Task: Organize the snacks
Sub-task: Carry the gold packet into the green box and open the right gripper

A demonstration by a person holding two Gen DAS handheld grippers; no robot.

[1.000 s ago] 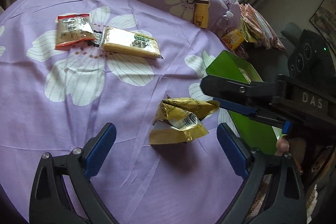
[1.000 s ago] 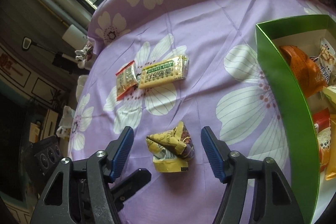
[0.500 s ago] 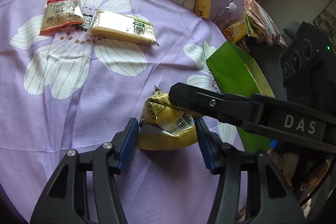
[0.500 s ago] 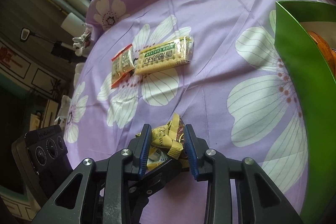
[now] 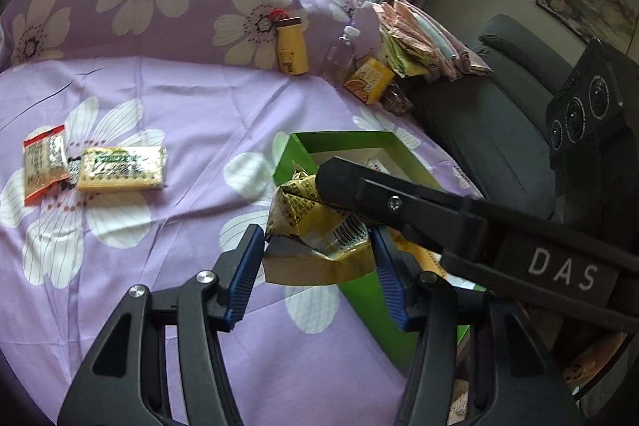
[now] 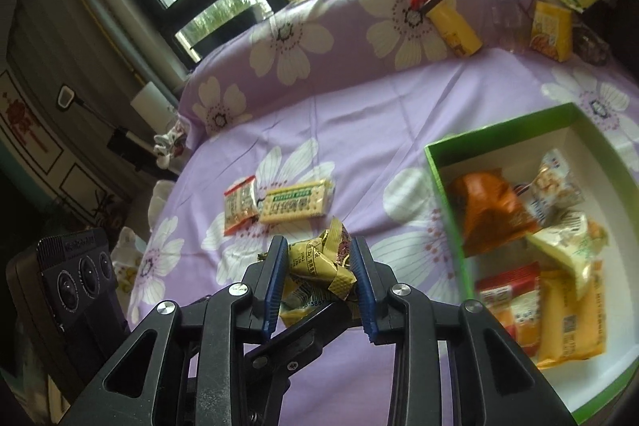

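A crumpled gold snack packet [image 5: 315,234] is held in the air between both grippers. My left gripper [image 5: 317,260] is shut on its lower part. My right gripper [image 6: 319,276] is shut on the same packet [image 6: 319,266], and its finger crosses the left wrist view [image 5: 399,202]. The green box [image 6: 447,194] with white inside holds several snack packets and lies to the right, close to the held packet; it also shows in the left wrist view [image 5: 339,142]. A red-edged packet [image 5: 42,164] and a yellow cracker packet [image 5: 122,168] lie on the purple flowered cloth.
A yellow bottle [image 5: 293,50], a clear bottle [image 5: 341,50], an orange juice carton [image 5: 369,80] and a stack of packets [image 5: 423,38] stand along the back by the cushion. A dark sofa [image 5: 491,130] is at the right. A black camera unit [image 6: 78,278] sits at the left.
Both grippers closed on the gold packet and lifted it off the cloth, moving it toward the green box. The box interior has come into view.
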